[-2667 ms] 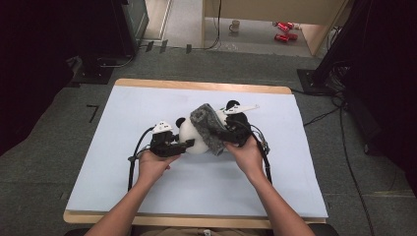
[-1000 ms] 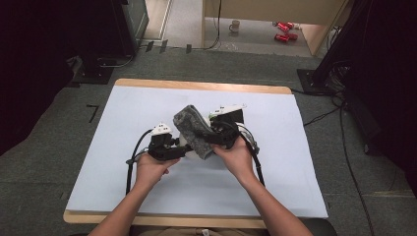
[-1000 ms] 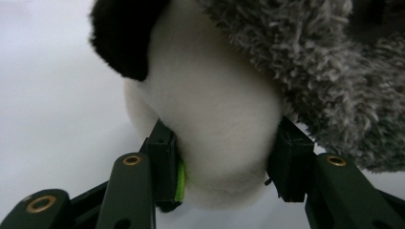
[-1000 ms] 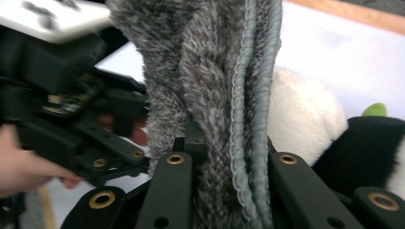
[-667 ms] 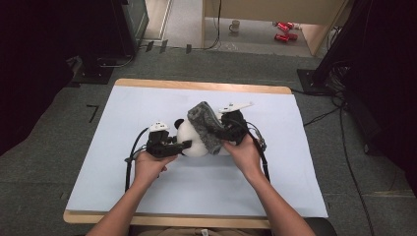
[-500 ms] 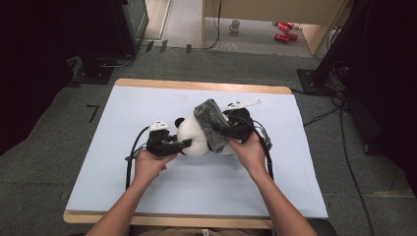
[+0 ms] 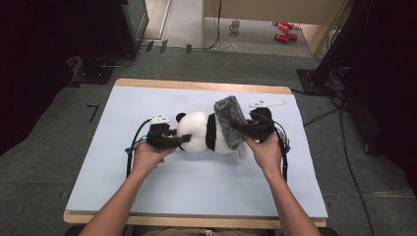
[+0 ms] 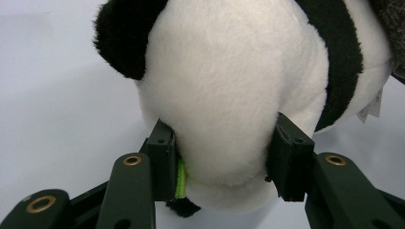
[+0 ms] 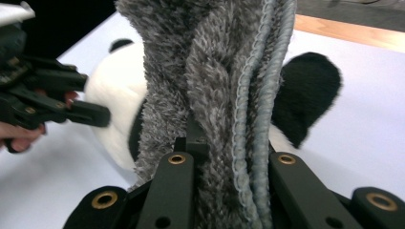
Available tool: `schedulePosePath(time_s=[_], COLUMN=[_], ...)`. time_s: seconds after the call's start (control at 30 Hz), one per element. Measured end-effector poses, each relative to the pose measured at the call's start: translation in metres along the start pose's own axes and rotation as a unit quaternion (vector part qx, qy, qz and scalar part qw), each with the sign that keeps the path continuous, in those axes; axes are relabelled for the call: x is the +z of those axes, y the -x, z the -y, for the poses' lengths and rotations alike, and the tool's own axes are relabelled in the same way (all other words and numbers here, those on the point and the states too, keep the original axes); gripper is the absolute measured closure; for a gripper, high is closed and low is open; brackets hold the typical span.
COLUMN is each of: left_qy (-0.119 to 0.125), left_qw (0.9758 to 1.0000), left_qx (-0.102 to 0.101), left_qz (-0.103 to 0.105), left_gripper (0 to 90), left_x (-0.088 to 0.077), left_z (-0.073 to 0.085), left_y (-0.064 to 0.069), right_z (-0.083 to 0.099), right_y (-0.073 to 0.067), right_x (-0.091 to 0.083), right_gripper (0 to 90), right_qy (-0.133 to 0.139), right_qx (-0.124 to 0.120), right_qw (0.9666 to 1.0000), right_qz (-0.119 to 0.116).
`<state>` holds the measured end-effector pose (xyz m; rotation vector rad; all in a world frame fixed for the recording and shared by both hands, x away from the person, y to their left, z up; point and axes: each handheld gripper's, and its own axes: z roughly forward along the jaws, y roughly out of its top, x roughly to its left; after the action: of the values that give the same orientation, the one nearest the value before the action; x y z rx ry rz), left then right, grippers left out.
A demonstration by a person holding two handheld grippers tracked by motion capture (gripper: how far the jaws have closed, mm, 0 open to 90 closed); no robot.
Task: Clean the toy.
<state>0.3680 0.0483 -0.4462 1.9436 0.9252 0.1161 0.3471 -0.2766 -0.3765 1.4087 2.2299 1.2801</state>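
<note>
Since half a second ago the right gripper (image 7: 246, 130) has carried the grey fuzzy cloth (image 7: 230, 122) slightly rightward along the panda plush (image 7: 204, 132), which lies mid-surface (image 7: 123, 196) on its side. Left gripper (image 7: 179, 141) comes in low from the left, jaws squeezing the white head. Right jaws are clamped on the folded cloth draped over the plush's body. Left gripper view adds a green tag (image 8: 180, 177) pinched at one pad; right gripper view shows the cloth's stitched hem (image 9: 250, 119).

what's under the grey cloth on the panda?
The grey fuzzy cloth, clamped in the right gripper, drapes across the panda plush. White body fur and a black limb show past its edges. The part of the body beneath it is covered. The left gripper squeezes the panda's head.
</note>
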Motion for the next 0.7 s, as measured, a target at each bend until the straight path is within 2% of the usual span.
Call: schedulePosePath(time_s=[0.13, 0.2, 0.3, 0.4, 0.5, 0.57, 0.7], left_qy=[0.000, -0.001, 0.001, 0.001, 0.002, 0.002, 0.008], left_qw=[1.0000, 1.0000, 1.0000, 0.9999, 0.9997, 0.9998, 0.9997], left_qx=[-0.001, -0.005, -0.003, 0.001, -0.002, -0.003, 0.003], left_qz=[0.005, 0.007, 0.009, 0.014, 0.023, 0.021, 0.023], left_gripper=[52.4, 52.1, 51.8, 50.1, 42.4, 36.8, 31.2], left_x=[0.002, 0.003, 0.005, 0.006, 0.006, 0.004, 0.000], left_z=[-0.002, -0.002, -0.003, -0.003, -0.002, -0.003, -0.001], left_y=[-0.005, -0.008, -0.009, -0.011, -0.014, -0.014, -0.013], right_z=[0.003, 0.005, 0.010, 0.013, 0.014, 0.015, 0.015], right_y=[0.004, 0.008, 0.013, 0.006, 0.001, 0.001, 0.005], right_x=[-0.007, -0.010, -0.012, -0.010, -0.007, -0.007, -0.006], right_gripper=[79.2, 79.1, 79.0, 79.0, 79.0, 78.9, 78.6], right_qy=[0.000, 0.001, -0.001, -0.005, -0.002, 0.000, 0.001], right_qx=[0.002, 0.011, 0.025, 0.012, -0.005, -0.006, 0.005], right_qw=[0.9999, 0.9997, 0.9995, 0.9993, 0.9987, 0.9987, 0.9991], right_qz=[0.016, 0.021, 0.016, 0.034, 0.052, 0.051, 0.042])
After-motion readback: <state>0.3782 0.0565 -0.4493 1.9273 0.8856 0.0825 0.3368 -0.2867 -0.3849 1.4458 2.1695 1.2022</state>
